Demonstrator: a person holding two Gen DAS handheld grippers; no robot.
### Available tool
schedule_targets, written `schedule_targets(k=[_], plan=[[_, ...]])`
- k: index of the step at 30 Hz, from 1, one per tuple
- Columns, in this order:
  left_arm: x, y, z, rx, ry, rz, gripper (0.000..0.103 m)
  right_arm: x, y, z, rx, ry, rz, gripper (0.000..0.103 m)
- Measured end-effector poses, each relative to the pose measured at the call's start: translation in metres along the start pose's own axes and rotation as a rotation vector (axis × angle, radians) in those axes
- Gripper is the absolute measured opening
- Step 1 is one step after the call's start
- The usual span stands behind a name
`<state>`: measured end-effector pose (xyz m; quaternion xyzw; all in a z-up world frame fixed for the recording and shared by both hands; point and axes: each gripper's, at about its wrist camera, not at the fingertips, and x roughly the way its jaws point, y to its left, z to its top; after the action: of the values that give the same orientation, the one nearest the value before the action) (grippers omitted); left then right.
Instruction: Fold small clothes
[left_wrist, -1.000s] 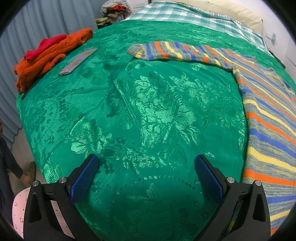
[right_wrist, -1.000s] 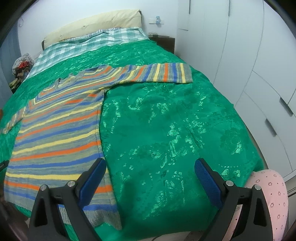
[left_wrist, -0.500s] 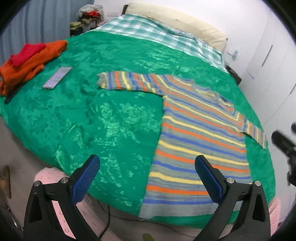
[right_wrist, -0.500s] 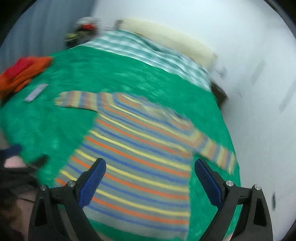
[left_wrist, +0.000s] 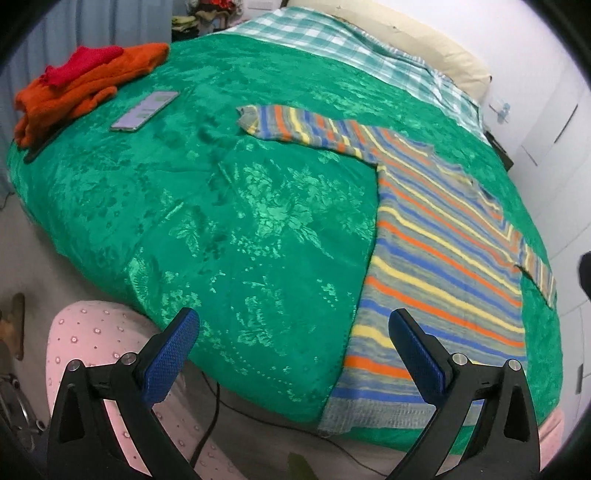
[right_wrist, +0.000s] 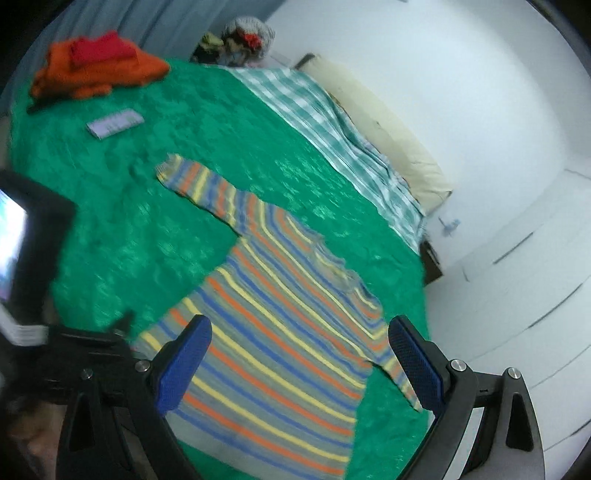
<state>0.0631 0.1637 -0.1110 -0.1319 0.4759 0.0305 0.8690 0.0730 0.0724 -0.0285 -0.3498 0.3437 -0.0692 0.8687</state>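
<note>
Left gripper (left_wrist: 293, 349) held above the near edge, jaws spread wide, nothing between the blue pads (left_wrist: 168, 360) — both fingers clear of any surface. Seen again in the right wrist view as a dark, blurred body low at the left, its own fingertips not made out there. Right gripper (right_wrist: 299, 360) likewise raised and tilted, jaws parted to full width, blue pads (right_wrist: 413, 363) empty and touching nothing. Both aimed forward and downward, well apart from one another — right one higher and looking across. A knee in pink dotted fabric (left_wrist: 90, 334) below the left one.
</note>
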Motion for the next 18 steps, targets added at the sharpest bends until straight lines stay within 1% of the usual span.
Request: schedule_targets(k=[5,9,11,12,15,18], plan=[[-0.006,-0.007,-0.002,0.009,-0.018,0.006,0.103,0.008,-0.009,-0.005,0.011,0.018,-0.043,0.096],[-0.009,-0.016,-0.001,0.032,-0.030,0.027,0.103,0.013,-0.018,-0.010,0.032,0.032,-0.060,0.095],[-0.015,-0.022,0.000,0.048,-0.046,0.054,0.103,0.016,-0.024,-0.012,0.043,0.038,-0.067,0.095],[-0.018,-0.025,0.000,0.065,-0.058,0.076,0.103,0.017,-0.026,-0.013,0.049,0.042,-0.071,0.095],[-0.032,-0.035,0.004,0.122,-0.109,0.183,0.103,0.022,-0.040,-0.018,0.084,0.058,-0.078,0.095],[-0.051,-0.047,0.009,0.196,-0.192,0.283,0.103,0.029,-0.057,-0.027,0.122,0.079,-0.096,0.096]])
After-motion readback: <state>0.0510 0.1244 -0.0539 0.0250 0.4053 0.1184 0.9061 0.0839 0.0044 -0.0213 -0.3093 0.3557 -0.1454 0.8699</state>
